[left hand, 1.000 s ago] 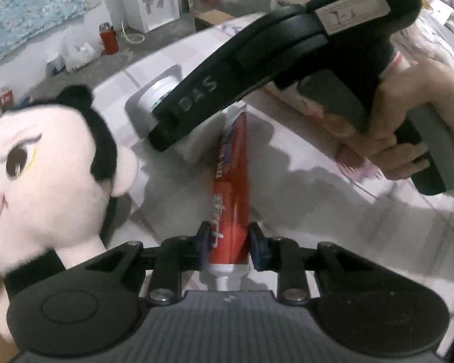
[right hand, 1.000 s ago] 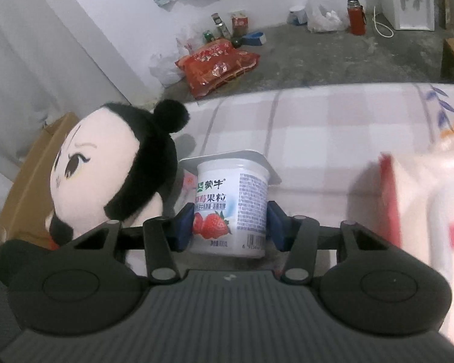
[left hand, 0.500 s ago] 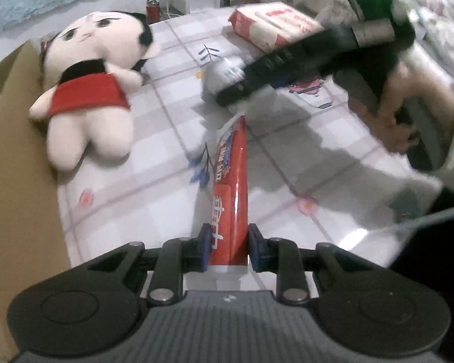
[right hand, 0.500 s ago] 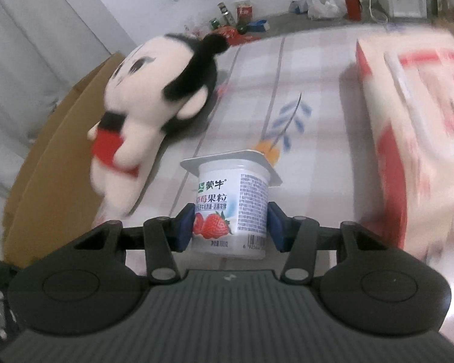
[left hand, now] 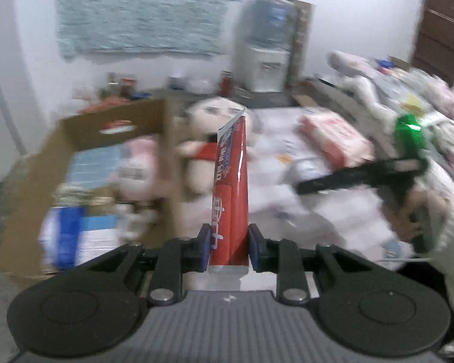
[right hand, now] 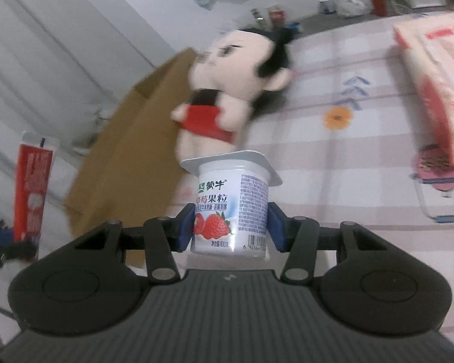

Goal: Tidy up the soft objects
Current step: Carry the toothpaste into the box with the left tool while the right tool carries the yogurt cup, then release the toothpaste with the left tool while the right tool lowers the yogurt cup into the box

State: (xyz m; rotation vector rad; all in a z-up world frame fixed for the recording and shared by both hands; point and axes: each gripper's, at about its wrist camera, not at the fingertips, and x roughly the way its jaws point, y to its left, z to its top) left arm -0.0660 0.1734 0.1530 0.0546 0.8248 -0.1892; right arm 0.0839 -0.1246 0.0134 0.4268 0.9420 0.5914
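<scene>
My left gripper [left hand: 228, 249] is shut on a red toothpaste tube [left hand: 230, 187], which sticks up and forward above the table. The same tube [right hand: 31, 187] shows at the left edge of the right wrist view. My right gripper [right hand: 230, 228] is shut on a white strawberry yogurt cup [right hand: 231, 211], held upright. A plush doll [right hand: 227, 87] with black hair and a red dress lies on the checked tablecloth [right hand: 348, 163] beside the open cardboard box [left hand: 112, 181]. The doll [left hand: 196, 139] is partly hidden behind the tube in the left wrist view.
The cardboard box [right hand: 130, 139] stands at the table's left edge and holds blue and white packs, blurred. A pink and red tissue pack [right hand: 435, 69] lies at the right. A person's hand [left hand: 408, 208] carries the right gripper. A water dispenser [left hand: 263, 54] stands by the far wall.
Both grippers have pulled back and risen, each keeping its load. The left one has swung left, so the box's inside now shows. The doll looks farther away in both views.
</scene>
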